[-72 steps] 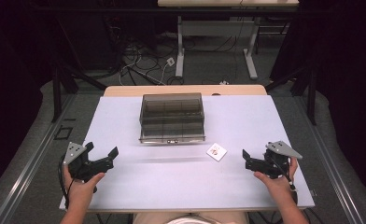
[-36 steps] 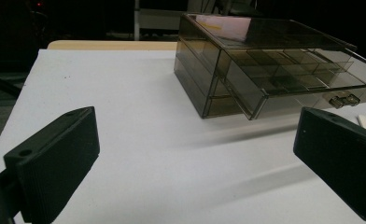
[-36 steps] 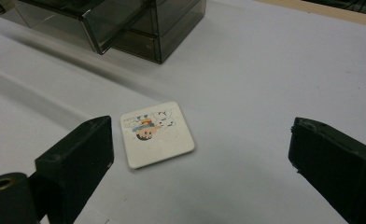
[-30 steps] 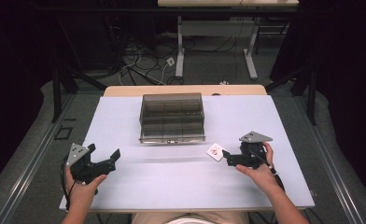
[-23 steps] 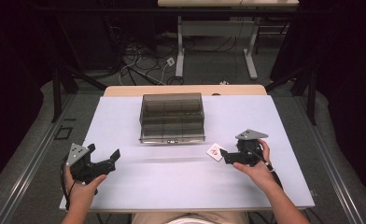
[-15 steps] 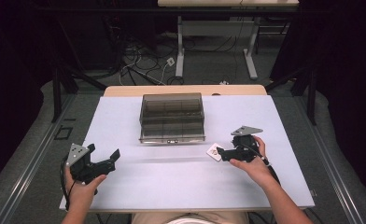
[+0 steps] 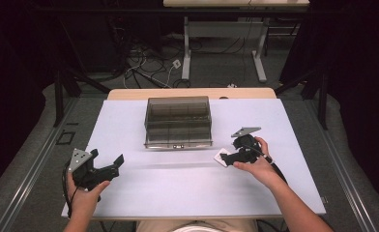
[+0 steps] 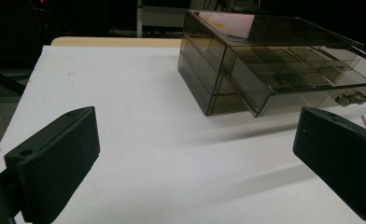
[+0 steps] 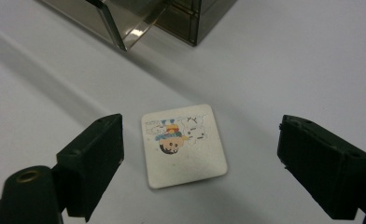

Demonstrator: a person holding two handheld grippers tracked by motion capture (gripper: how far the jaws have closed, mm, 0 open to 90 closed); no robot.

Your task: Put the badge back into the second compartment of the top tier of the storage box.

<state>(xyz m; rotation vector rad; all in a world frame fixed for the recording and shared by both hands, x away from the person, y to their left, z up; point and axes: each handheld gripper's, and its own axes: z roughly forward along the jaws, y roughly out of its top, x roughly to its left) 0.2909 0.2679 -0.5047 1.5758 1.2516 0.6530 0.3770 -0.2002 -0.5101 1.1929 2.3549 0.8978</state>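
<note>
So my right gripper [image 7: 227, 158] just slid in from the right edge of the white table [image 7: 178, 193] and now hangs right over the small white square card with a cartoon print [image 9: 185, 143]. The jaws have been narrowing a bit, but they're not gripping yet; the card lies flat on the table between them, untouched, just in front of the smoky clear plastic drawer box [image 7: 178, 121]. Left gripper [image 7: 109, 167] sits parked, jaws wide, empty. I reckon the pickup comes next.
</note>
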